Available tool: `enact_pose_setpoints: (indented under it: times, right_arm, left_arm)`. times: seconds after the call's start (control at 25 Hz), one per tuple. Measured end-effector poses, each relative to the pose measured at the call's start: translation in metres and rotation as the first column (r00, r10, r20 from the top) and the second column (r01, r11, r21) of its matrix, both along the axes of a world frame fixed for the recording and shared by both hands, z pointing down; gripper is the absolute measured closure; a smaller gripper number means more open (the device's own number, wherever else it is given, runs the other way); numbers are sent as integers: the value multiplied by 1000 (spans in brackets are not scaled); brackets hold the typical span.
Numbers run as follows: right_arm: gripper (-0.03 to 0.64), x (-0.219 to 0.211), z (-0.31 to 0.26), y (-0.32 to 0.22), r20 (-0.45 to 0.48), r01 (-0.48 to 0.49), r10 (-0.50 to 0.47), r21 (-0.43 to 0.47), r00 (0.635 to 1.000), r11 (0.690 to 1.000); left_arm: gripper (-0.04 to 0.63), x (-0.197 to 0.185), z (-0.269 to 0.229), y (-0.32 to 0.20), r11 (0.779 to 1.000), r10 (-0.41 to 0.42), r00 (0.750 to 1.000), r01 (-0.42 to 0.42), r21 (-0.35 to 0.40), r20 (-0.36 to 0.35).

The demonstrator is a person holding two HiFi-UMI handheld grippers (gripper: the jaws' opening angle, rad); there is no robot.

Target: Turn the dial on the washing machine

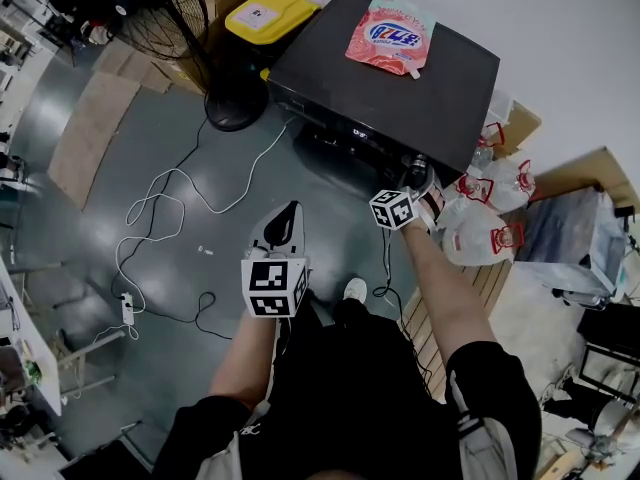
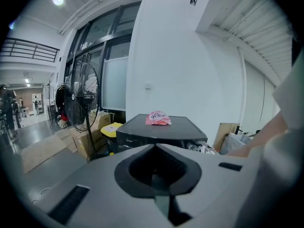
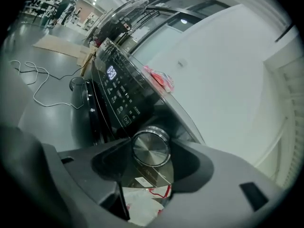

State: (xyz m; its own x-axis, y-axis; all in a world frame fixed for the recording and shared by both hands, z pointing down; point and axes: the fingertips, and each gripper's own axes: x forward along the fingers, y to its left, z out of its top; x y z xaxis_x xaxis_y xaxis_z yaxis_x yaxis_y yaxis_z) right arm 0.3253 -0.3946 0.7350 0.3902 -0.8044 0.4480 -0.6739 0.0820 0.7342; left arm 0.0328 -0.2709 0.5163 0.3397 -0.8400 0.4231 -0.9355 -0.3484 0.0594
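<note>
The black washing machine (image 1: 400,78) stands ahead with a pink detergent pouch (image 1: 392,36) on its lid. Its round metal dial (image 3: 151,148) sits at the right end of the control panel, whose display (image 3: 111,72) is lit. My right gripper (image 1: 418,180) is at that front right corner, and in the right gripper view its jaws reach round the dial and touch it on both sides. My left gripper (image 1: 288,218) hangs lower over the floor, away from the machine. In the left gripper view the left gripper (image 2: 155,148) points at the machine (image 2: 159,132), jaws together and holding nothing.
A standing fan (image 1: 180,18) and a yellow-lidded bin (image 1: 270,13) are left of the machine. White cable (image 1: 180,198) loops over the grey floor to a power strip (image 1: 127,308). Clear bags with red print (image 1: 485,218) and cardboard lie right of the machine.
</note>
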Motion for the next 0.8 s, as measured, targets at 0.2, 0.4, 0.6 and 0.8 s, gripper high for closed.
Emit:
enact_pose_setpoints:
  times: [0.2,0.4,0.6,0.8]
  right_arm:
    - [354,1,1,-1,69,-49,49,3,996,999]
    - [353,3,-2,-2,251,-168,165,-11,954,986]
    - [353,5,-10,-1,481,-219,200,-17,854,976]
    - [368,6,-24,2,645,-207,167,-14,746,978]
  left_arm:
    - [583,1,-2,1,1000,-1,1000,0,7,8]
    - [583,-3,-5,4,1000,-5,1000,5,8,17]
    - [583,-6,-5,7,1000,-13,1000,12,8,22]
    - [583,-4,-3,10,1000,-6,1000,5,3,25]
